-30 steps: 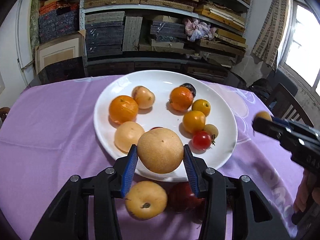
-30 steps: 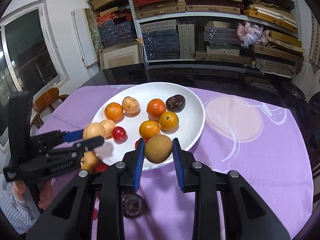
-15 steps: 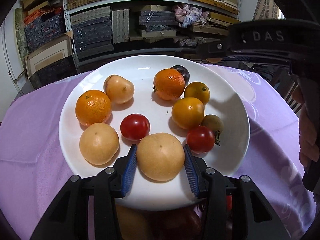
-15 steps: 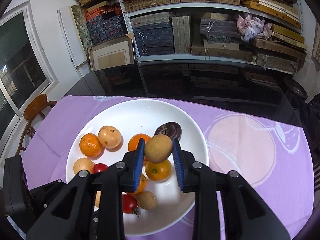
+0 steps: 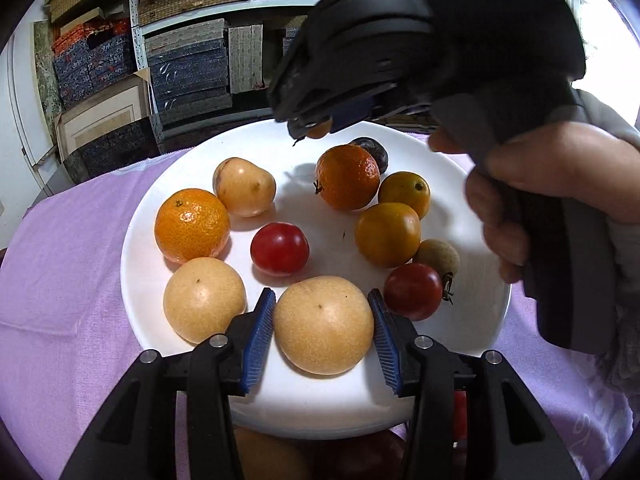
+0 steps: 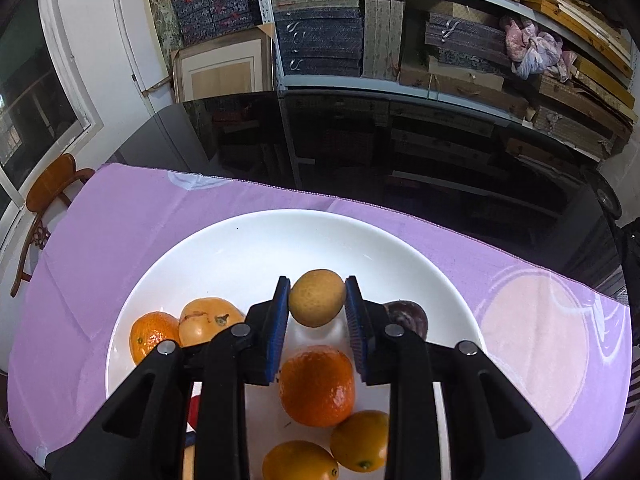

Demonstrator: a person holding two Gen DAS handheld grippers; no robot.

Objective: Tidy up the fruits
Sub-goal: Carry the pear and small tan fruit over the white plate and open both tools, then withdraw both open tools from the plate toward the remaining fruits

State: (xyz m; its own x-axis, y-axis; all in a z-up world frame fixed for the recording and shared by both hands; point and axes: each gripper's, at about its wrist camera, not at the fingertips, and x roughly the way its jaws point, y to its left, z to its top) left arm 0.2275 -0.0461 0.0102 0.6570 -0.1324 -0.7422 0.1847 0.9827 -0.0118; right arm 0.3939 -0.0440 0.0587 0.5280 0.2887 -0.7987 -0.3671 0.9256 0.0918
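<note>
- The boxes on the shelf [image 6: 320,40] have silver curly marks, too blurry to read.
- The letters "DAS" showed on the right gripper [image 6: 317,294] half a second ago. They cannot be seen on it now.
- The left gripper [image 5: 322,300] has just been opening a little. The big pale fruit [image 5: 324,332] is between its blue pads, which are just beside it and do not seem to squeeze it.
- A second ago that fruit was held up over the near rim. Now it sits on the white plate [image 5: 340,408], next to another pale fruit [image 5: 204,300] and a red tomato [image 5: 414,292].
- The right gripper is pinching a small yellow-brown fruit [image 6: 317,308] tight.
- A second ago it was off at the right side. Now it hangs over the far part of the plate, above the orange [image 5: 347,176] and the dark plum [image 5: 378,152].
- A hand [image 5: 540,184] holds its handle.
- The plate stands on a purple cloth [image 5: 60,280] on the black desk [image 6: 360,152].
</note>
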